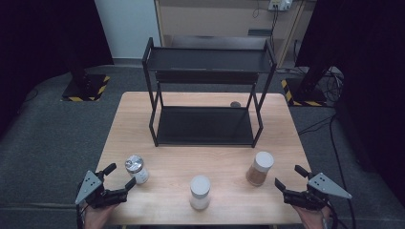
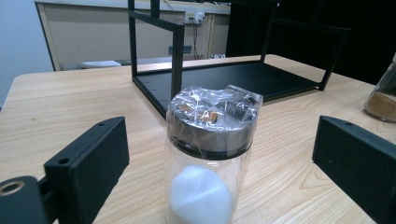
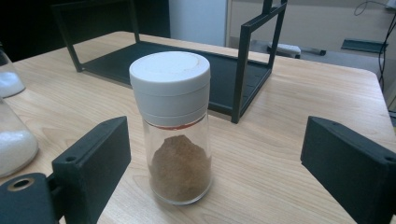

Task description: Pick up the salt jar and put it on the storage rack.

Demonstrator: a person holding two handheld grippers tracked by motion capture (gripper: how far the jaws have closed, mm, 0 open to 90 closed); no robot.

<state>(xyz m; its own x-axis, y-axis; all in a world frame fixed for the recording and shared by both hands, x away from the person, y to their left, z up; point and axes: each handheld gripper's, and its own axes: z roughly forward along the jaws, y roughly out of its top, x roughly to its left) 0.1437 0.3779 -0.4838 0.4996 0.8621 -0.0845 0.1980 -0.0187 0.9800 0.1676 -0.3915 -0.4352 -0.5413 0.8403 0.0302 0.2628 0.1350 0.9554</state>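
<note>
Three spice jars stand on the wooden table near its front edge. A jar with a foil-wrapped metal cap holds white powder at the left. My left gripper is open just in front of it, jaws level and apart from the glass. A white-capped jar stands in the middle. A white-capped jar of brown powder stands at the right, and my right gripper is open a little short of it. A black two-tier rack stands behind the jars, both shelves bare.
A small dark round thing lies on the table behind the rack. Dark stands with yellow-black striped bases sit on the floor at both back corners. The rack's lower shelf lies ahead of both grippers.
</note>
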